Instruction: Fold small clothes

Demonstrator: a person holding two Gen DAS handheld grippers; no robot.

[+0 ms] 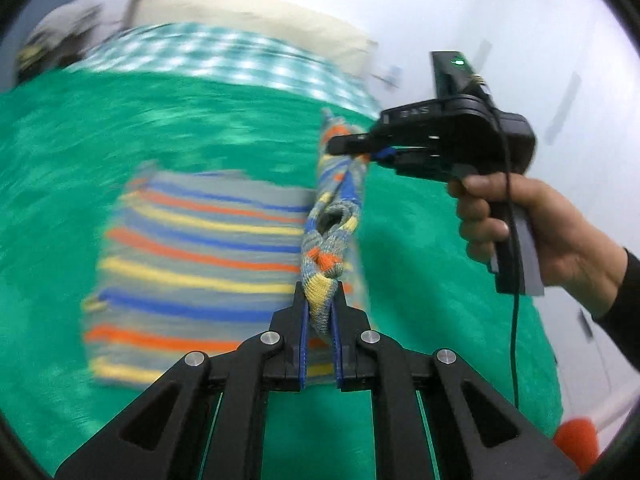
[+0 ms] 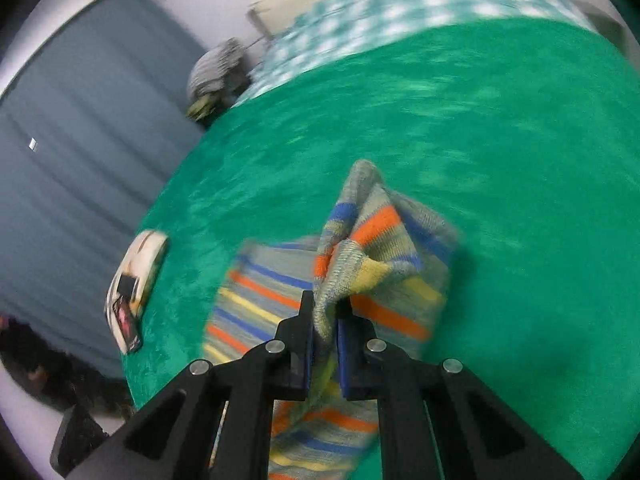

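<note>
A small knitted garment point(image 1: 192, 264) with grey, blue, orange and yellow stripes lies partly on a green blanket point(image 1: 80, 152). My left gripper point(image 1: 320, 292) is shut on a bunched edge of it and holds that edge up. My right gripper point(image 1: 340, 146), held by a hand, is shut on the far end of the same raised edge. In the right wrist view my right gripper point(image 2: 325, 304) pinches a lifted fold of the garment point(image 2: 376, 240), with the rest hanging below it.
A teal checked cover point(image 1: 224, 56) and a cream pillow point(image 1: 248, 8) lie at the far end of the bed. A flat printed packet point(image 2: 134, 288) lies near the blanket's left edge. Dark grey curtains point(image 2: 72, 152) hang at the left. An orange object point(image 1: 576, 440) is at the lower right.
</note>
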